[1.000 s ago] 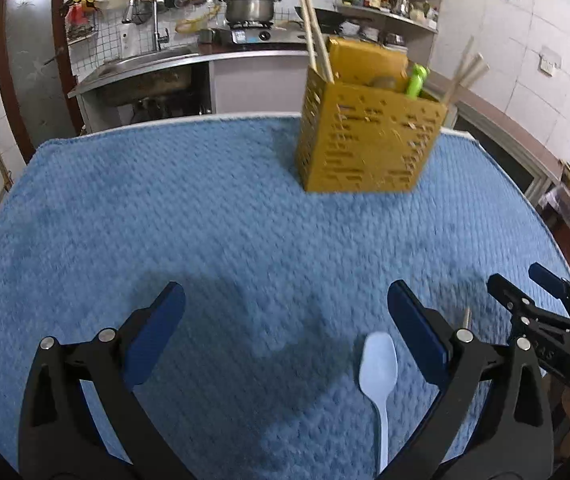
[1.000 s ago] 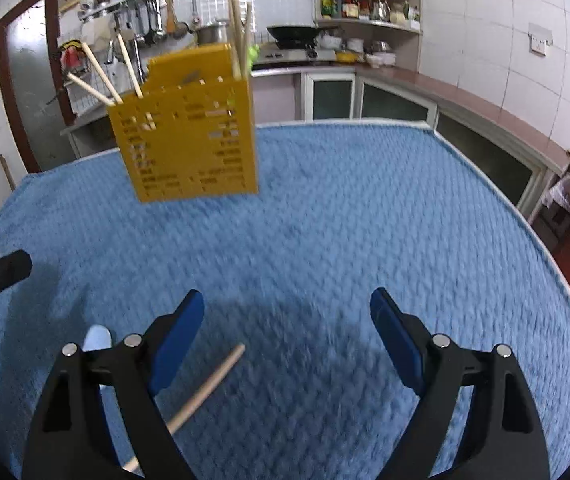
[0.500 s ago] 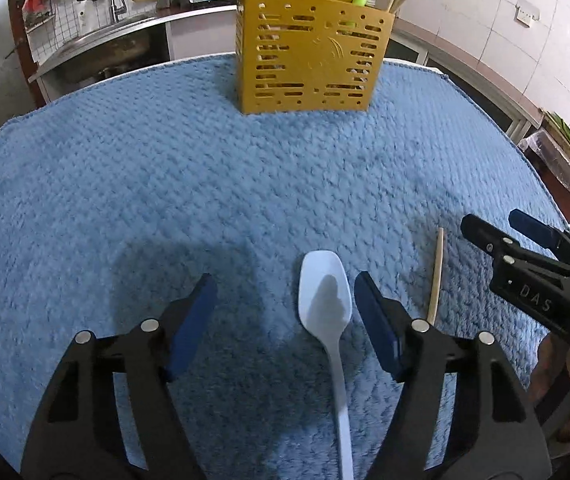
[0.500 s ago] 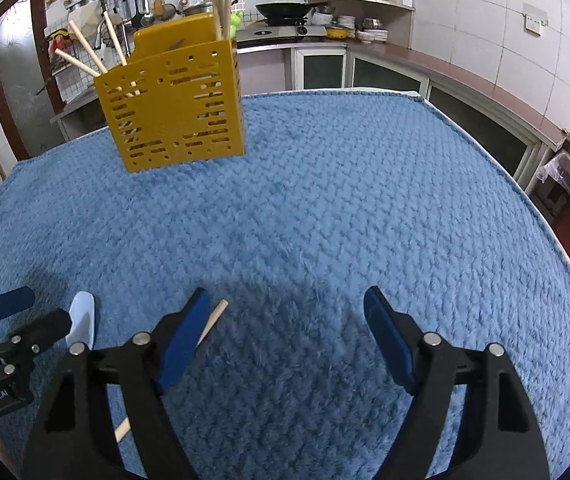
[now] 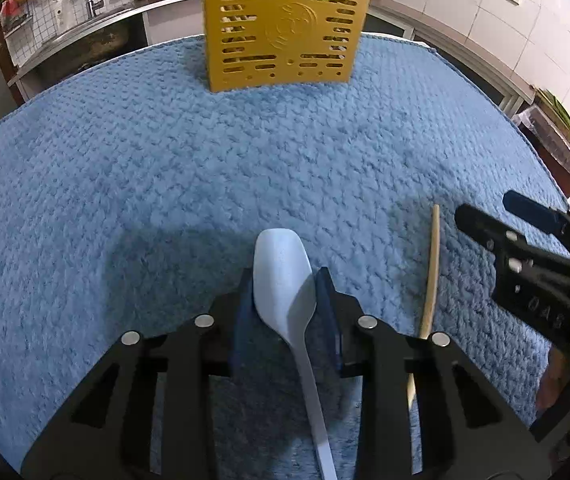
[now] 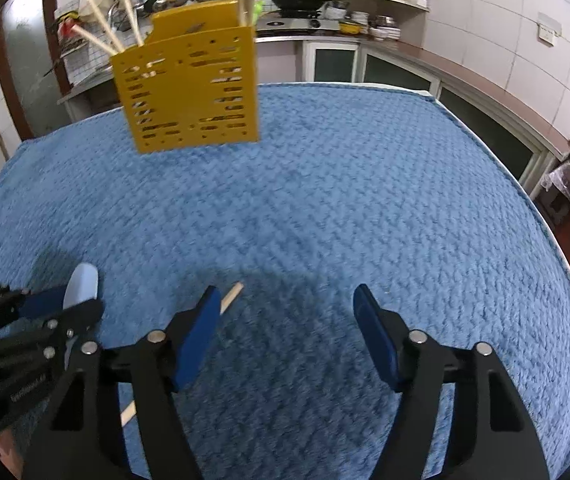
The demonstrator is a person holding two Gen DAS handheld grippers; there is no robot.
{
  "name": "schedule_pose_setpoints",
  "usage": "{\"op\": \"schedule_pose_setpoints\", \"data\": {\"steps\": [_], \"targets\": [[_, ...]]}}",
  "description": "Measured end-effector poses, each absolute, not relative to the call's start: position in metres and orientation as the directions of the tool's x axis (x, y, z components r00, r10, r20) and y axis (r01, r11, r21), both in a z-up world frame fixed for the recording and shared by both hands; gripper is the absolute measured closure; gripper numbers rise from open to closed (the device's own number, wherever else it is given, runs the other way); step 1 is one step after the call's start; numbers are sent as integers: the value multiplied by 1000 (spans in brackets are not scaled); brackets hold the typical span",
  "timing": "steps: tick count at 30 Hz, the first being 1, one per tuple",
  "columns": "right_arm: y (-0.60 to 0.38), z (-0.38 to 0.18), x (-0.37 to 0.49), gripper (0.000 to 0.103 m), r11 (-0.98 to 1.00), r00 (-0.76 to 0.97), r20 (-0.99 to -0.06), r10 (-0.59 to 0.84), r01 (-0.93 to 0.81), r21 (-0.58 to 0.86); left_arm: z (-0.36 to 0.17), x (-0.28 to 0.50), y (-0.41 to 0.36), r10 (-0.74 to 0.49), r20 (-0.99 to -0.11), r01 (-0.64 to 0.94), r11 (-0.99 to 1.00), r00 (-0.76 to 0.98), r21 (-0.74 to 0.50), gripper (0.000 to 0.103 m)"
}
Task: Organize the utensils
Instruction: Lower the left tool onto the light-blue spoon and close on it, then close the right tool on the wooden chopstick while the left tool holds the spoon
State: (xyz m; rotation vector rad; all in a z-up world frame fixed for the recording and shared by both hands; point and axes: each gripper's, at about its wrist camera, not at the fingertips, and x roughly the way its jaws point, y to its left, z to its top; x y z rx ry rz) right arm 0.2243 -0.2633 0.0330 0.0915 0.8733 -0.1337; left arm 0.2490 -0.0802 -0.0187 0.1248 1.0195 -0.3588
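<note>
yellow holder: chopsticks inside; left jaws clamp spoon; right jaws spread

Spoon: pale blue plastic, lying flat on the blue cloth, bowl pointing toward the holder, handle trailing back, its bowl sitting between two blue pads. Chopstick: single, light wood, lying on the cloth just to the right of the spoon, roughly parallel to it. Holder: yellow perforated plastic box, standing upright at the far side, carrying several wooden chopsticks leaning out and a green item.
</note>
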Motion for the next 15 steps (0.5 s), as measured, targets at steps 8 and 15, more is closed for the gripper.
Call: {"op": "schedule_pose_setpoints", "data": {"steps": [8, 15], "targets": [[-252, 26, 234, 66, 992, 580, -814, -13, 112, 64, -9, 262, -56, -202, -837, 305, 951, 509, -44, 73], [-239, 20, 248, 74, 991, 517, -855, 27, 99, 91, -8, 274, -40, -174, -837, 278, 960, 519, -27, 73]]}}
